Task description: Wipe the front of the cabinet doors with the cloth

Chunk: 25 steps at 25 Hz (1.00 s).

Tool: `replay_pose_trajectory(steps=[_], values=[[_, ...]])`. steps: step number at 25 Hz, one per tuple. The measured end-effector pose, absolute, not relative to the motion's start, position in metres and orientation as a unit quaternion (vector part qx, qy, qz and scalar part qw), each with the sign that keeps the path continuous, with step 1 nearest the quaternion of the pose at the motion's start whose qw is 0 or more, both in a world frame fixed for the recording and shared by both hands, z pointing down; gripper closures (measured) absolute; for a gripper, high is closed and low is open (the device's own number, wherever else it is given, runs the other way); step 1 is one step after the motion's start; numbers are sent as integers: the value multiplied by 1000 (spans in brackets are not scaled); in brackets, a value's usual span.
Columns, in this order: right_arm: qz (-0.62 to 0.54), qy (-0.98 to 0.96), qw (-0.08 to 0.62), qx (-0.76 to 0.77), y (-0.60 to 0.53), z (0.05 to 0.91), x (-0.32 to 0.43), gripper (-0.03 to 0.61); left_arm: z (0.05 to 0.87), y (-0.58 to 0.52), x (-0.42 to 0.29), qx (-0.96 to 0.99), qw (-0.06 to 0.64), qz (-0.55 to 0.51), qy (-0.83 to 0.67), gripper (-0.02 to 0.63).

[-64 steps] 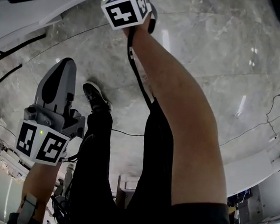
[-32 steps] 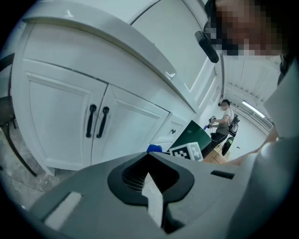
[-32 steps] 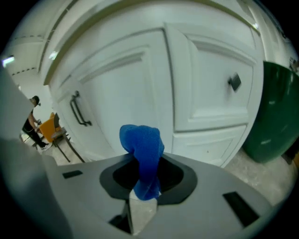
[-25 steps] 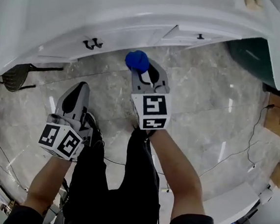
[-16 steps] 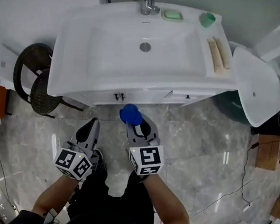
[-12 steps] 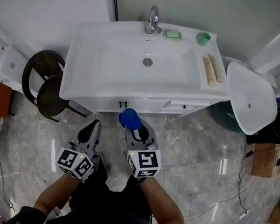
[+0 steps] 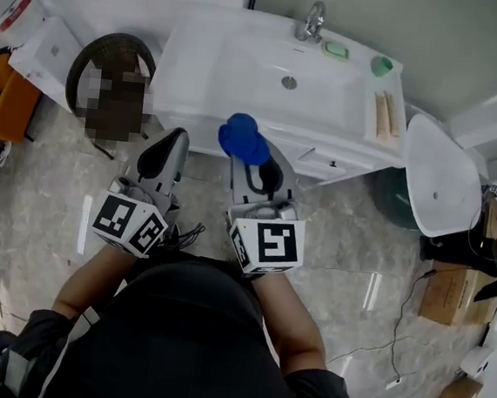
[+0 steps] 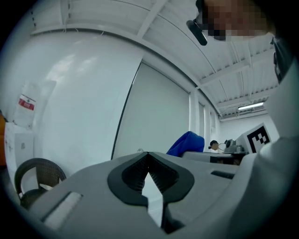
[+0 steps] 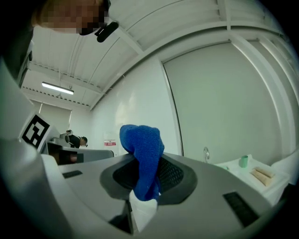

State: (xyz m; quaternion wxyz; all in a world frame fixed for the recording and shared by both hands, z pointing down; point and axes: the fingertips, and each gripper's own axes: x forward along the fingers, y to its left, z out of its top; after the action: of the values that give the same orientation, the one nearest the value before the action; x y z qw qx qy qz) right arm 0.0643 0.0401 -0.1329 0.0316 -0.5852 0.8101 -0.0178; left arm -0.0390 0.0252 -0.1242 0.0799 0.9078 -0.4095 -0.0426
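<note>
Seen from above, the white vanity's cabinet doors (image 7: 318,161) show only as a thin strip under the sink (image 7: 269,73). My right gripper (image 7: 251,157) is shut on a blue cloth (image 7: 243,138), which bunches up past its tips just in front of the vanity edge. In the right gripper view the blue cloth (image 9: 143,158) stands pinched in the right gripper (image 9: 145,189). My left gripper (image 7: 164,149) sits beside it on the left, shut and holding nothing. The left gripper (image 8: 148,164) points up at a wall, with the blue cloth (image 8: 186,144) to its right.
A dark wicker chair (image 7: 113,65) stands left of the vanity. A round white basin (image 7: 440,188) leans at its right, with cardboard boxes (image 7: 449,296) and cables beyond. A faucet (image 7: 313,21), green soap dish (image 7: 336,49) and green cup (image 7: 382,66) sit on the sink top.
The head view has swung from the floor up to the vanity. Both grippers now sit closer to its front edge, with the cloth still held in the right one.
</note>
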Motion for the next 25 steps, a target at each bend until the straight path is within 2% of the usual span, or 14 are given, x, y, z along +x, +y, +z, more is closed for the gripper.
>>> replay_pose_trajectory(steps=[10,14,25], values=[[12,819,18,-574,53,-152,29,492,-155,33,-68,906,31,-54,-419,614],[9,821,-1,-571,54,-145,24,492,-153,33,-64,910,29,-50,-411,614],[1,811,8,-585,57,-142,30,492,-151,36,-56,918,31,-44,-392,614]])
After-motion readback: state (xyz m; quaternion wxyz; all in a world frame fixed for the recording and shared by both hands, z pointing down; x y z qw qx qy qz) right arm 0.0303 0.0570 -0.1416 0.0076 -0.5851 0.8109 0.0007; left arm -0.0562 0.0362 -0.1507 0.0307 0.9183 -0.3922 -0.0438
